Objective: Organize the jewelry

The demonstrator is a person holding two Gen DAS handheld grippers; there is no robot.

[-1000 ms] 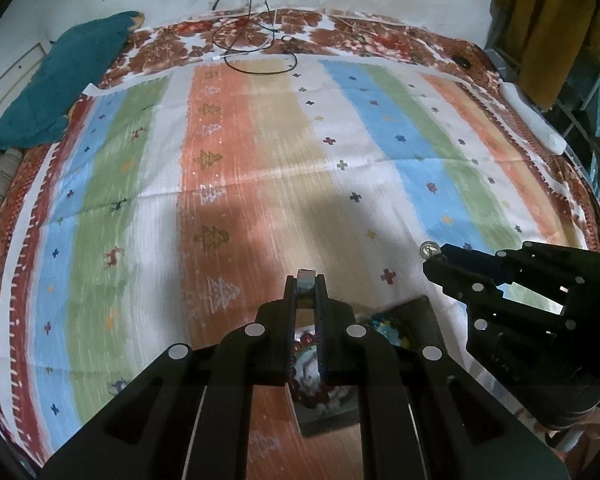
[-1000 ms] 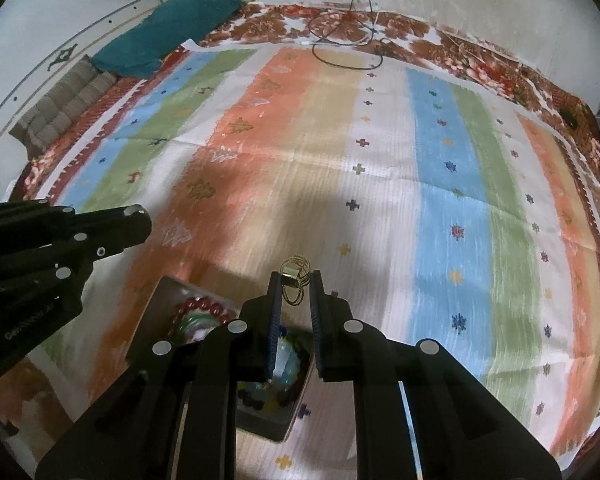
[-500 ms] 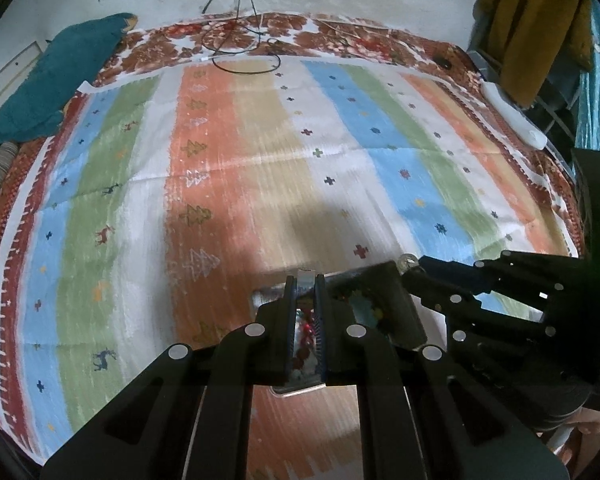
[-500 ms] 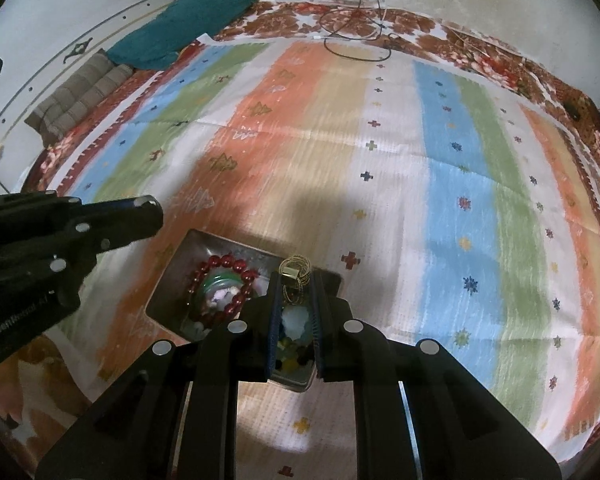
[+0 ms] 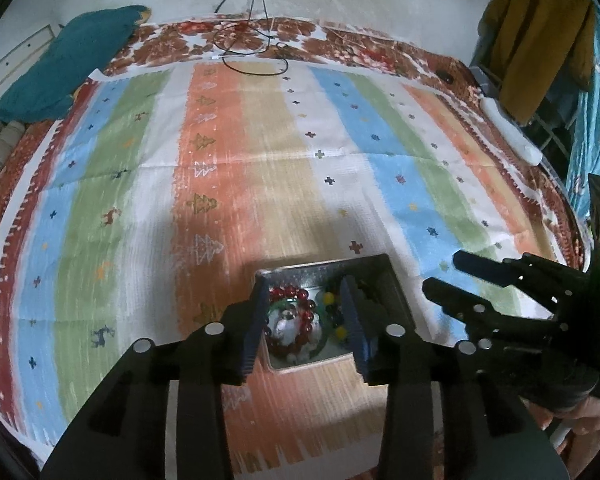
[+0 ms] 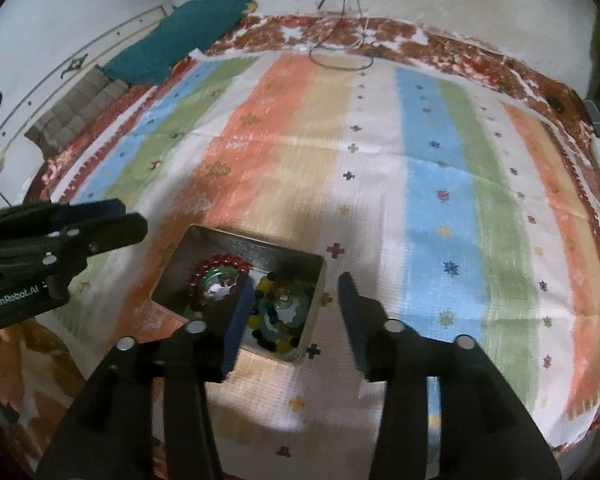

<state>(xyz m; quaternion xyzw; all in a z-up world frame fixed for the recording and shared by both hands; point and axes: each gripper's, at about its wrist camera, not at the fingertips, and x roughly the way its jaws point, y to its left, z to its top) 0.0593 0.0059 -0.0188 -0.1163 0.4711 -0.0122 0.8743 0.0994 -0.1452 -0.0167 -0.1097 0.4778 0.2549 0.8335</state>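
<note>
1. The tray (image 6: 284, 254) looked like dull grey metal with a faint sheen.
2. The red bead bracelet (image 5: 288, 293) shone glossy.
3. The striped bedsheet (image 5: 260, 168) was matt woven cloth.
4. Both tongs appeared matt black plastic.

One metal box (image 5: 328, 270) sits on one striped cloth (image 5: 260, 168), and inside the box lies one red bead bracelet (image 5: 290, 294). Beyond the box are one teal cushion (image 5: 60, 76) and two grippers, the left gripper (image 5: 304, 312) and the right gripper (image 6: 296, 304).
</note>
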